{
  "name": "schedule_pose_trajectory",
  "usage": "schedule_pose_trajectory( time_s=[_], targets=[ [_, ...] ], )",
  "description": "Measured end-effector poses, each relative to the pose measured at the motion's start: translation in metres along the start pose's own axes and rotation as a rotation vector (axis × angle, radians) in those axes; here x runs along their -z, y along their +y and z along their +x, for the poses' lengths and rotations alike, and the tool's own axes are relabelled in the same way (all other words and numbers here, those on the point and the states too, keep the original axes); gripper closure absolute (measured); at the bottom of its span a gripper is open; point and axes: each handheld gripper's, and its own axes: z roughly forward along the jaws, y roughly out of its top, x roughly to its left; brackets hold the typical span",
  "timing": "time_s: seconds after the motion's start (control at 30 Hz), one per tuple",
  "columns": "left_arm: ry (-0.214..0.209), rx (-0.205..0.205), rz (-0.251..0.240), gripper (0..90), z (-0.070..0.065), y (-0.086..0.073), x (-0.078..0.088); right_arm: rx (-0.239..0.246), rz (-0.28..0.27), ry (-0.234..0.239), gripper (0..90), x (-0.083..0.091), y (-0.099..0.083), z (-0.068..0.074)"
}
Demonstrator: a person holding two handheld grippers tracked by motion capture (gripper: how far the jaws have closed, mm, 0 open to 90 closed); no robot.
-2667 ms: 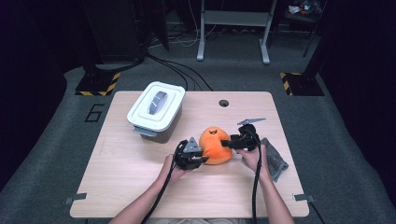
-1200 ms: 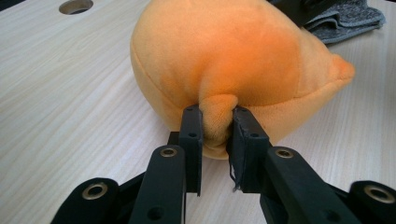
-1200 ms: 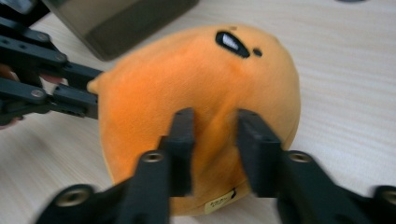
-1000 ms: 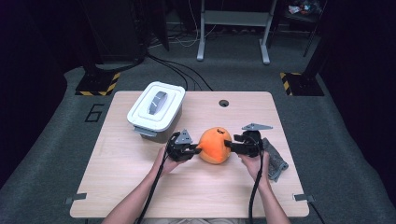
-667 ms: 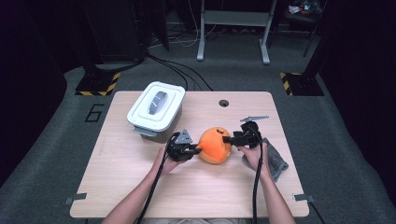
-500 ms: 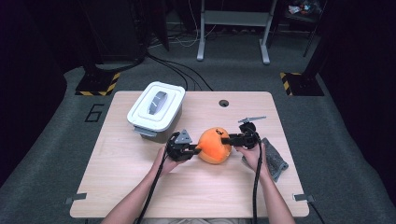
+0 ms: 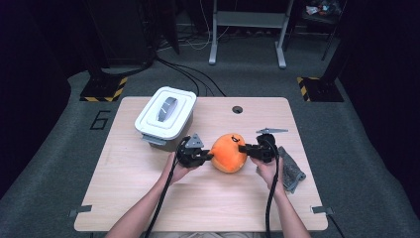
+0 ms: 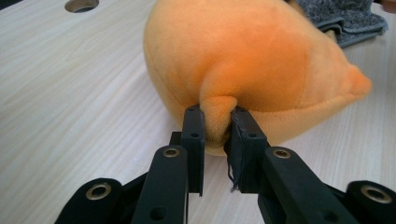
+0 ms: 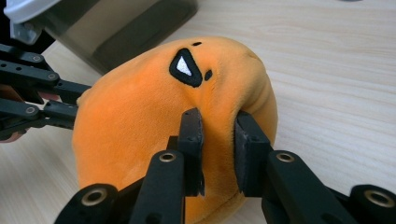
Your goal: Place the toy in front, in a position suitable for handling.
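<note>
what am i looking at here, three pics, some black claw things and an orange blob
No robot here: a person sits at a table with a hand-held two-jaw gripper in each hand. The wide picture comes from a fixed camera above, looking down; the forearms enter from the bottom. The left gripper and right gripper meet at the orange plush toy. The two close-ups come from cameras riding on the grippers, looking along their black jaws. In the left gripper view the jaws pinch a small nub of the toy. In the right gripper view they have just closed on a fold of its side. Also on the table: a white lidded box and a grey cloth.
</note>
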Motion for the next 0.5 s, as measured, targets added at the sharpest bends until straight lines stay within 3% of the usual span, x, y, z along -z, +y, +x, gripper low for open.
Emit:
schedule_pose_trajectory(
  time_s=[0.1,0.27,0.5],
  targets=[
    [0.003,0.003,0.012,76.8,0.004,0.006,-0.003,-0.027,-0.037,-0.039,74.4,0.008,-0.006,0.011],
    [-0.001,-0.008,0.068,76.1,0.012,0.011,-0.015,-0.053,-0.039,-0.098,74.2,0.007,-0.023,0.018],
    [0.029,0.034,0.054,71.4,0.016,0.012,-0.021,-0.103,-0.066,-0.098,73.5,0.001,-0.033,0.011]
  ],
)
